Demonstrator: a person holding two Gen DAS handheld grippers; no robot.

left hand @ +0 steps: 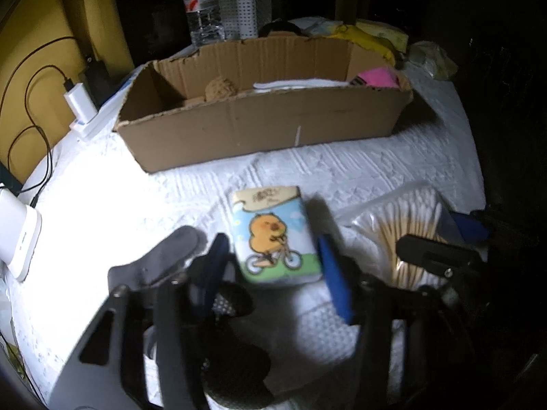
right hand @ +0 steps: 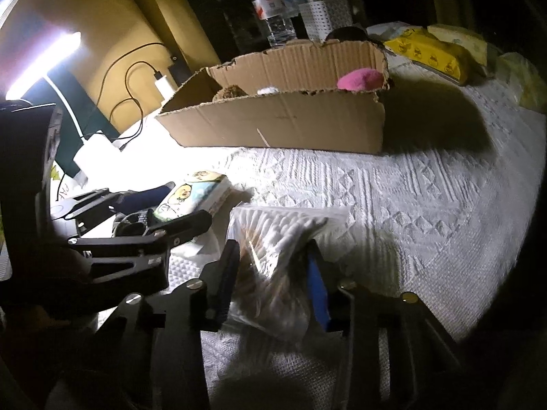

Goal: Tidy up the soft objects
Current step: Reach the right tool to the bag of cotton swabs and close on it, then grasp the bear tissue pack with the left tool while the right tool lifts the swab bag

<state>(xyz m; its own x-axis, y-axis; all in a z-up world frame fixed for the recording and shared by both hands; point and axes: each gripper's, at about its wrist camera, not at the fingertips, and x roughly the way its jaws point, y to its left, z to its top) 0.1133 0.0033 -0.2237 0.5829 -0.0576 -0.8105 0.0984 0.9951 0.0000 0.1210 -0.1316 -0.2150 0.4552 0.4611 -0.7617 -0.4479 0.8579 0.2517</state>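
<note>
A tissue pack (left hand: 273, 235) with a cartoon animal on a bicycle sits between the blue pads of my left gripper (left hand: 273, 253), which is shut on it just above the white quilted cloth (left hand: 359, 167). The pack also shows in the right wrist view (right hand: 195, 194). My right gripper (right hand: 273, 273) is shut on a clear bag of cotton swabs (right hand: 277, 239), also seen to the right in the left wrist view (left hand: 403, 225). A low cardboard box (left hand: 259, 119) stands behind, holding a brown ball (left hand: 220, 89), white paper and a pink soft thing (right hand: 359, 78).
A water bottle (left hand: 201, 7) and a white perforated basket (left hand: 244, 13) stand behind the box. Yellow packs (right hand: 430, 51) lie at the back right. A charger with cables (left hand: 80, 102) and a lit lamp (right hand: 44, 65) are at the left. A dark insole (left hand: 171, 253) lies by my left gripper.
</note>
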